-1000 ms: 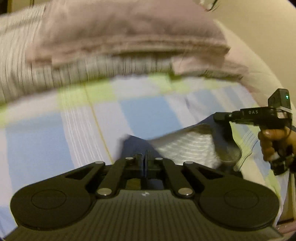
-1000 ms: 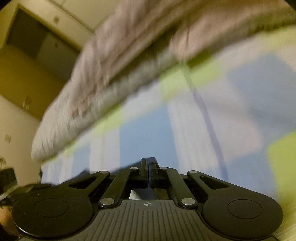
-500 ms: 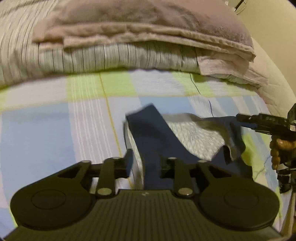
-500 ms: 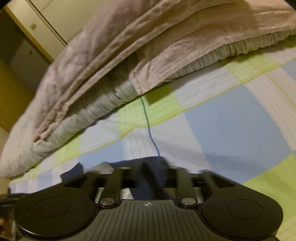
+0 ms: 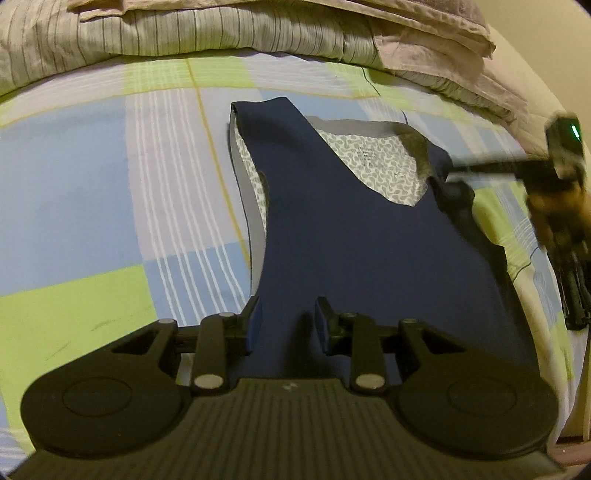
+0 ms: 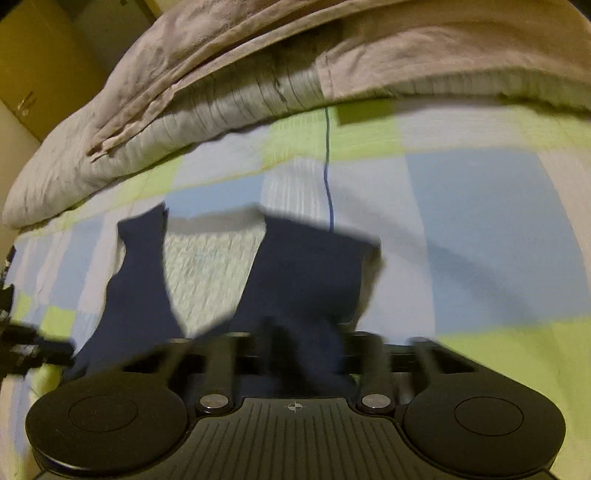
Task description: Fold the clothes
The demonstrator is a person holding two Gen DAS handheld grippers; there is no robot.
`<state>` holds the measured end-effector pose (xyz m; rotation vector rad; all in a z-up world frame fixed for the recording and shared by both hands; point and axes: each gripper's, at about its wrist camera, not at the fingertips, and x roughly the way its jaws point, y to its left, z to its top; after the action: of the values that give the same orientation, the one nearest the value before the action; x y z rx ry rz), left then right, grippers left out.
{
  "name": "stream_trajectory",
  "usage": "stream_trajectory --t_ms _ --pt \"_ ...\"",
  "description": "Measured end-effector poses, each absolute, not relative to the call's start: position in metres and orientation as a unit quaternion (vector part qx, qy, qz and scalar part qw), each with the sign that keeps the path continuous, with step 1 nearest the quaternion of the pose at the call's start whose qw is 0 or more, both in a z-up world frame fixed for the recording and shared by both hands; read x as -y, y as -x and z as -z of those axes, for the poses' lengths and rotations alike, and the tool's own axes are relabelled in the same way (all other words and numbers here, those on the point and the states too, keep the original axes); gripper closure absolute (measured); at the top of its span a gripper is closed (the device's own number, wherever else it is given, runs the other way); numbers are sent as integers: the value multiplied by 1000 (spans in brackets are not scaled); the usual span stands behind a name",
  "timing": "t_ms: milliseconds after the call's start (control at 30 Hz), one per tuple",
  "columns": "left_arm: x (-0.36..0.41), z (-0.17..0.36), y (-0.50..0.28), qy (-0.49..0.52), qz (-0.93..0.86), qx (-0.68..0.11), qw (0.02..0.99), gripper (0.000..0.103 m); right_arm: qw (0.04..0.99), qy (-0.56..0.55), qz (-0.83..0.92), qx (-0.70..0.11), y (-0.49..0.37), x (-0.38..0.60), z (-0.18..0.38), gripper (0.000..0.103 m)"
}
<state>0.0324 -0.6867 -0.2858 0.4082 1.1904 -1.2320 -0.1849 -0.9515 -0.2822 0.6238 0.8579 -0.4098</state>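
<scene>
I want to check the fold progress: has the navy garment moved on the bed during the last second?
Yes. The navy garment was bunched at the left gripper; now it lies spread flat, reaching farther toward the striped pillow across the checked bedsheet.

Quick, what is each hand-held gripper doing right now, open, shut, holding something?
Left hand-held gripper: open, holding nothing, above the navy garment.
Right hand-held gripper: blurred, looks open, gripping nothing.

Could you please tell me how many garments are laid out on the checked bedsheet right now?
1: a navy garment with a patterned lining, lying flat mid-sheet, just ahead of both grippers. Nothing else shows, though bedding behind could hide more.
</scene>
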Motion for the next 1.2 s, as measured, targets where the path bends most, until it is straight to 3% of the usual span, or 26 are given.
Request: stream_trajectory --t_ms 200,500,667,900,1000,1167,1200 --pt "674 279 -20 -184 541 -512 642 77 865 -268 267 -330 173 983 256 75" --pt "658 290 -2 -196 541 -518 633 77 826 -132 180 -517 158 925 307 75" --pt "655 293 4 -201 541 -515 633 77 848 -24 257 -463 136 944 301 75" --pt "654 296 4 -202 547 -511 631 74 858 -121 250 -432 156 958 302 72" --pt "656 297 3 -200 548 -511 631 74 858 -170 237 -423 167 961 304 47" --pt "657 300 7 -203 552 -510 628 73 853 -250 214 -405 185 967 308 48" --pt "656 300 8 -203 553 -510 628 73 851 -266 209 -402 189 968 309 61"
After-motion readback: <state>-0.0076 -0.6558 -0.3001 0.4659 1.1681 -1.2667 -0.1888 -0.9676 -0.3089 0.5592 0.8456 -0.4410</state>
